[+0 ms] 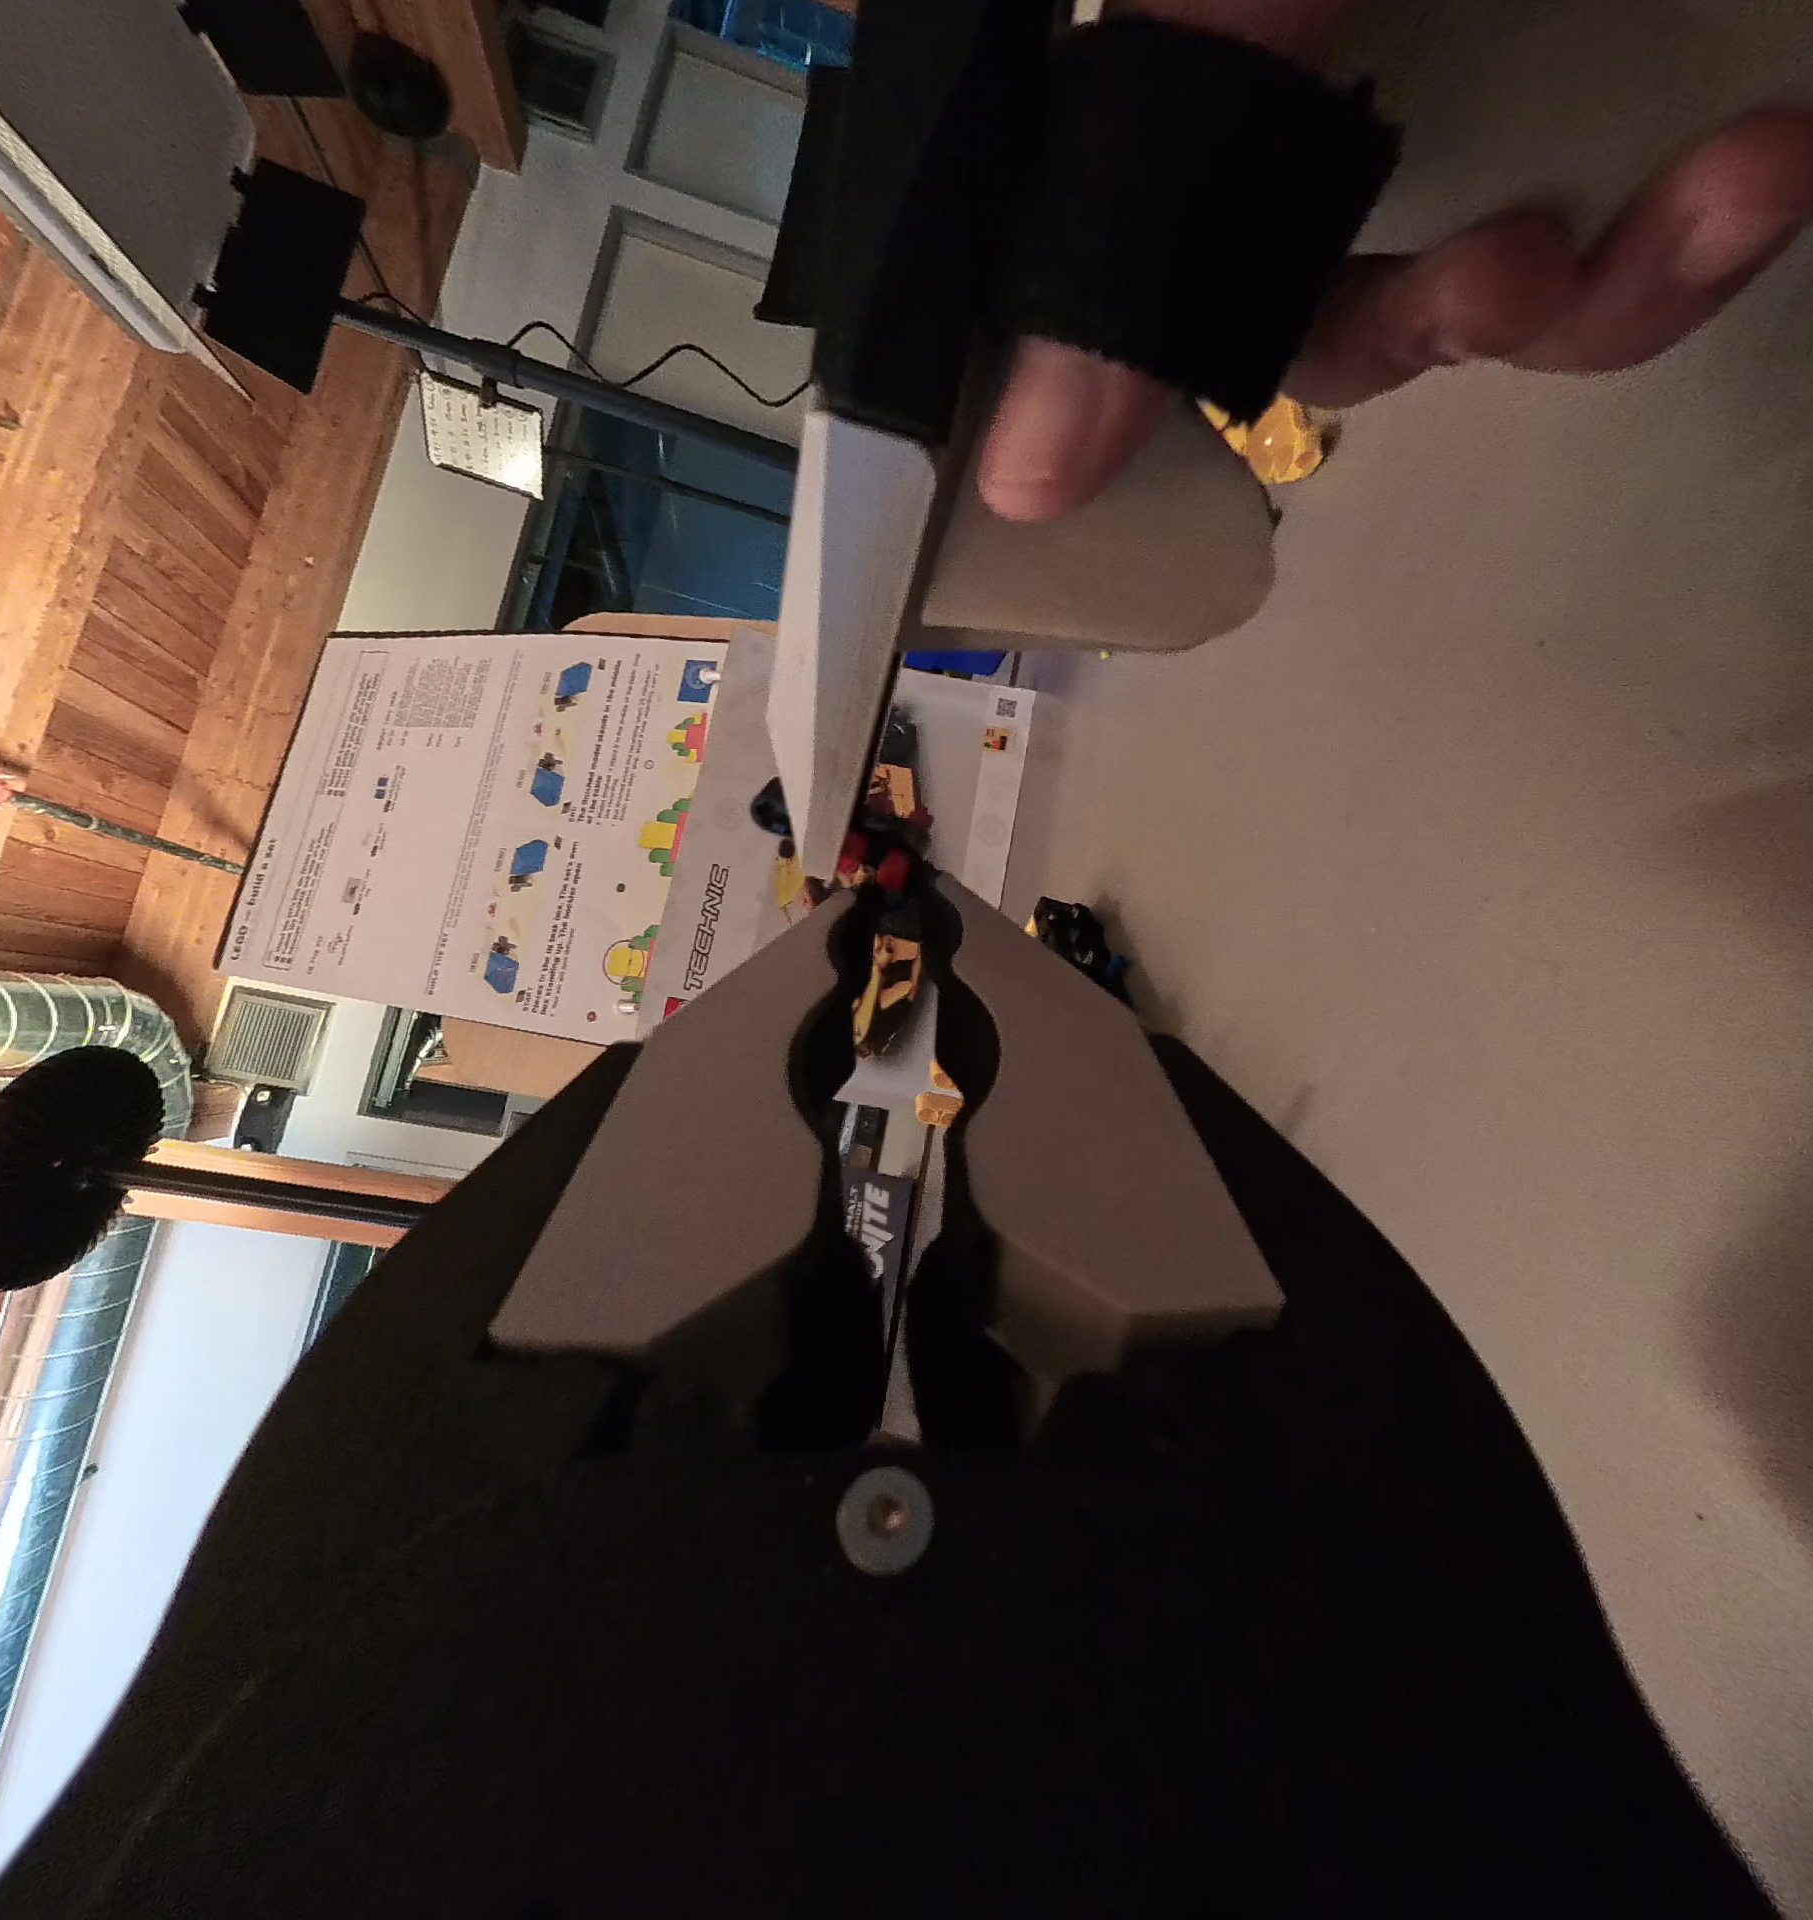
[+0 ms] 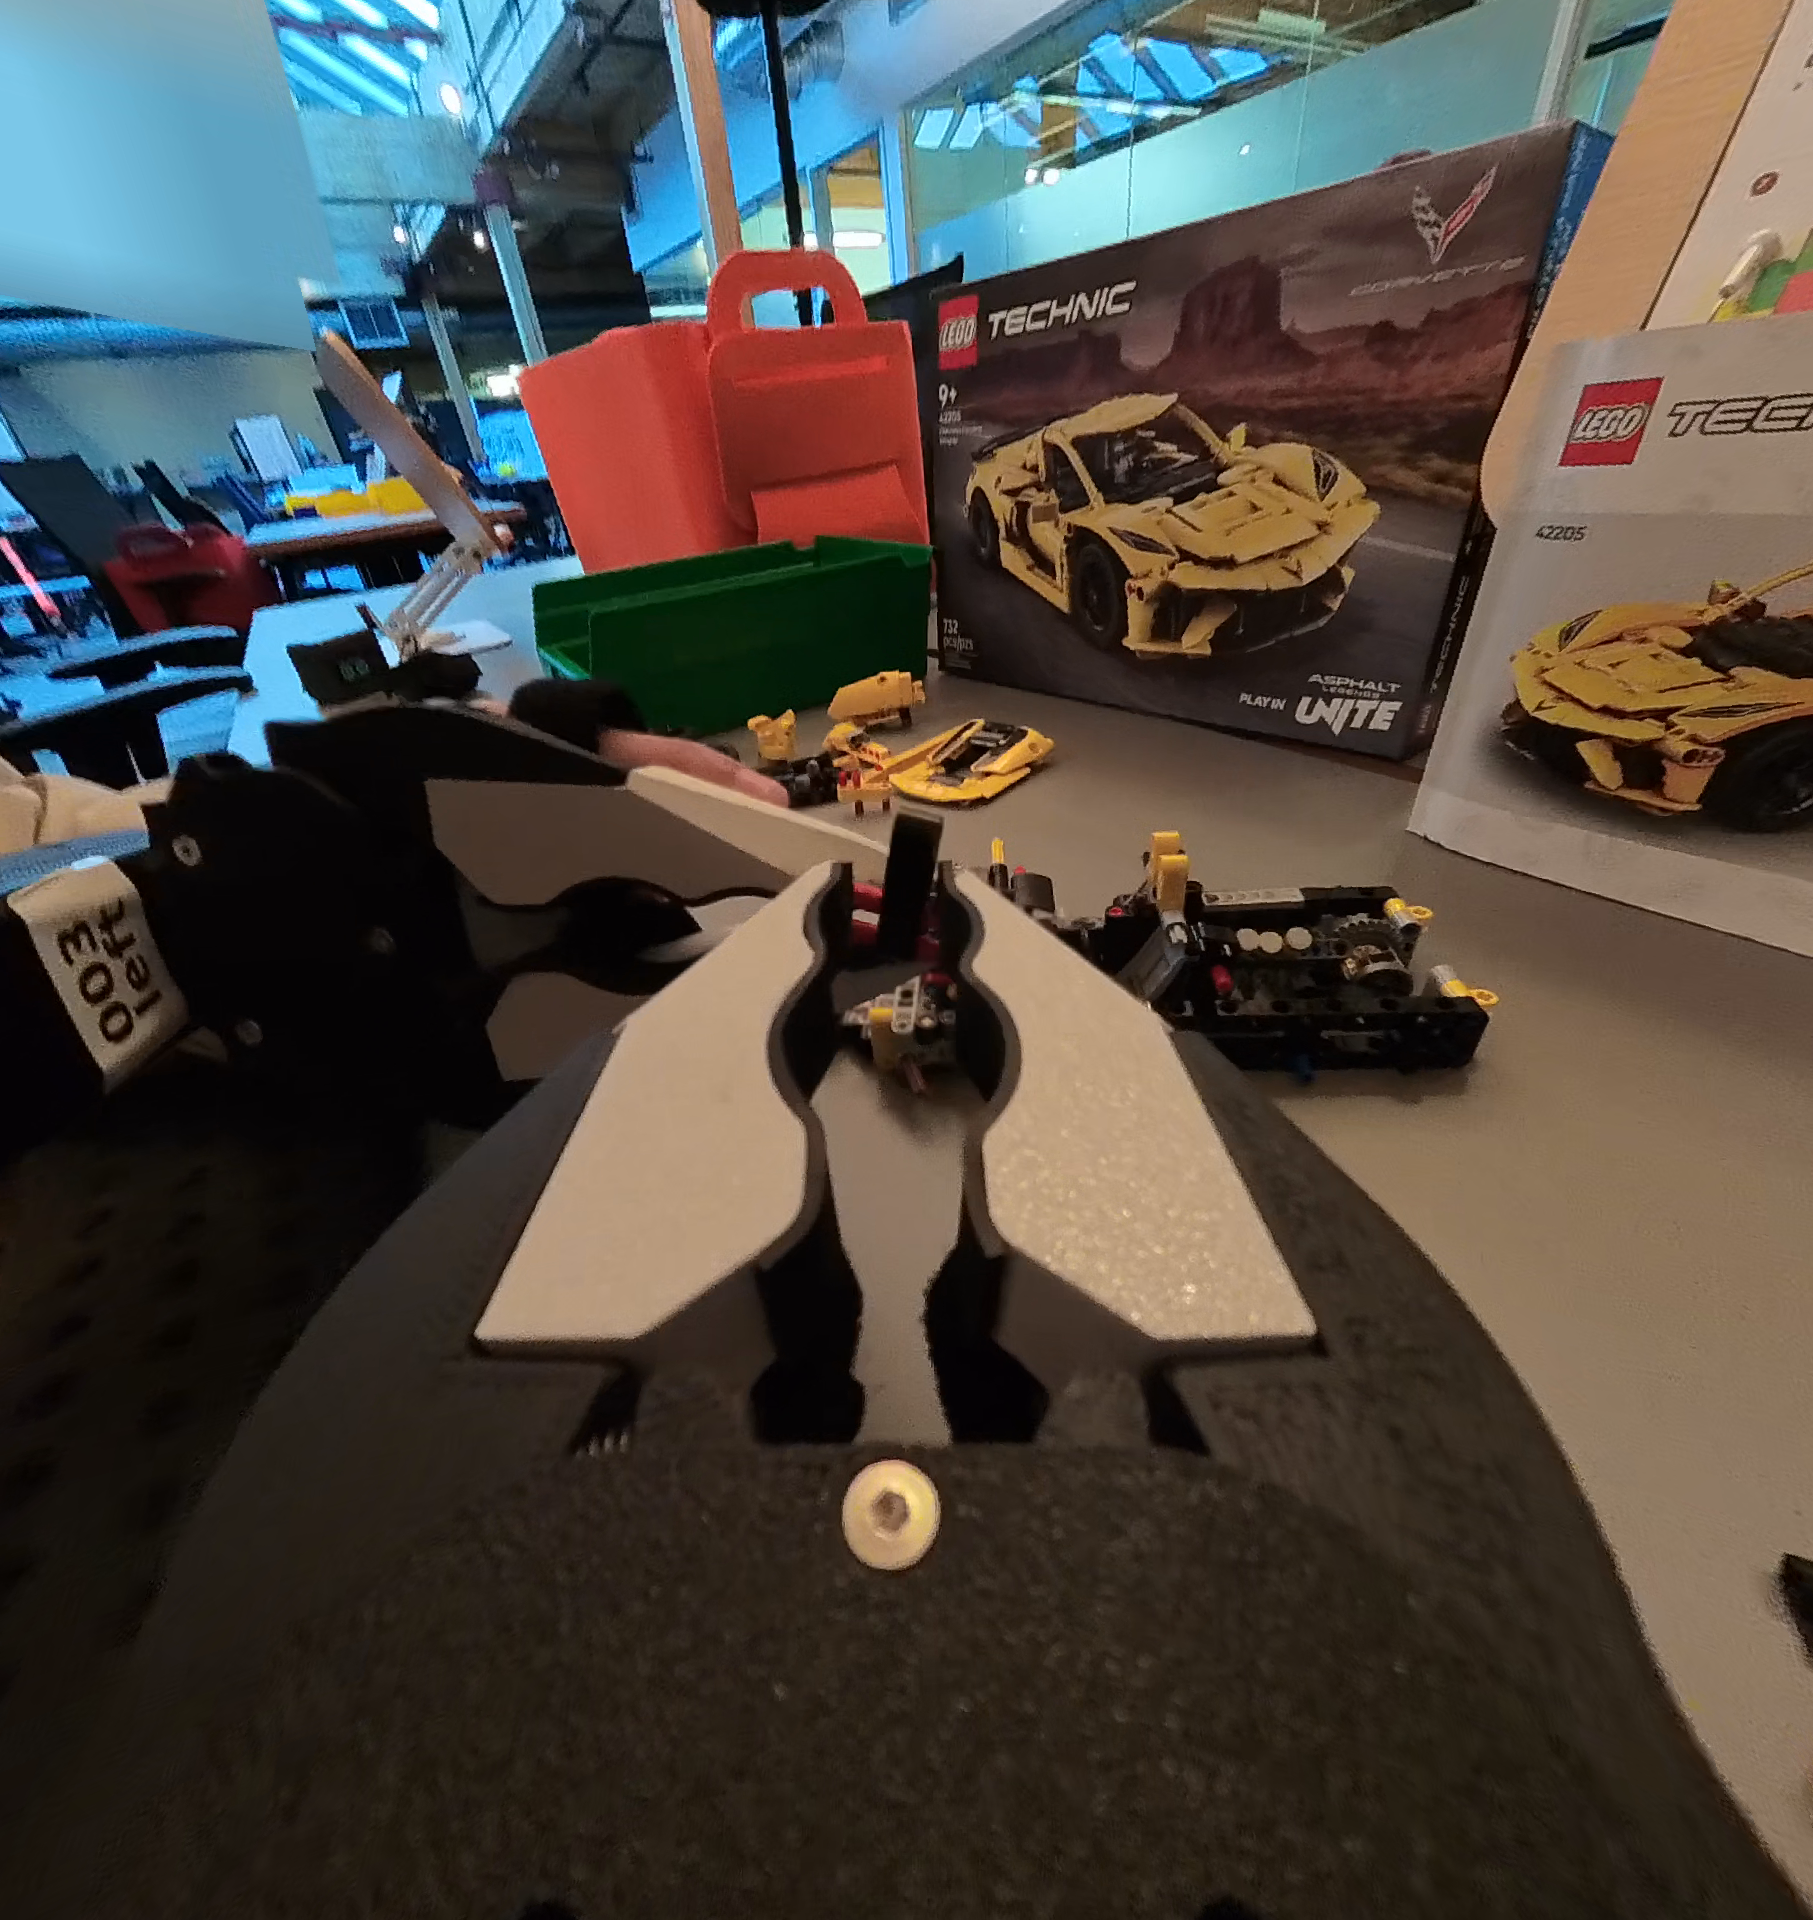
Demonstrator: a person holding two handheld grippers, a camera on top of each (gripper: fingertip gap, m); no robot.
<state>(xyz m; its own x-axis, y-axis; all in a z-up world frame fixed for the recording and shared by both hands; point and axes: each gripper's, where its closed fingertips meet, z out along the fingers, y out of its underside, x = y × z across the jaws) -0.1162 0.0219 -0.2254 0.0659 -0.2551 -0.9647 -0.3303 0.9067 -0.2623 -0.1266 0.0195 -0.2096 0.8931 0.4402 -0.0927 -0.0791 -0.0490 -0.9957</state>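
**Both jaws pinched around the small brick assembly**

Between my right jaws, at the tips, I see a small brick assembly [image 2: 907, 1013] of grey, black, red and yellow parts, with a black beam [image 2: 907, 883] standing up out of it. The right gripper [image 2: 894, 883] has its jaws nearly together, pinching that assembly at the tips. The left gripper [image 2: 777, 831] comes in from the left side of my right jaws, its pale fingers meeting the same assembly; whether it truly clamps there I cannot tell from this view.

In the left wrist view, which is rolled on its side, the left gripper [image 1: 886, 899] shows jaws nearly closed, with yellow, black and red brick parts [image 1: 886, 966] in the gap at the tips. The right gripper [image 1: 840, 748] reaches in from ahead, and a hand [image 1: 1297, 312] with a black strap holds it. This view alone shows that hand, a wooden ceiling [image 1: 102, 520] and an instruction sheet [image 1: 466, 831].

Only the right wrist view shows what lies beyond my jaws: a black chassis [image 2: 1317, 966] just to the right, loose yellow body pieces [image 2: 933, 758] ahead, a green bin [image 2: 736, 623], an orange container [image 2: 725, 436], the set's box [image 2: 1245, 468] and a booklet [image 2: 1660, 623]. The bench [image 2: 1504, 1247] is plain grey; behind it lies a large hall with tables and chairs.
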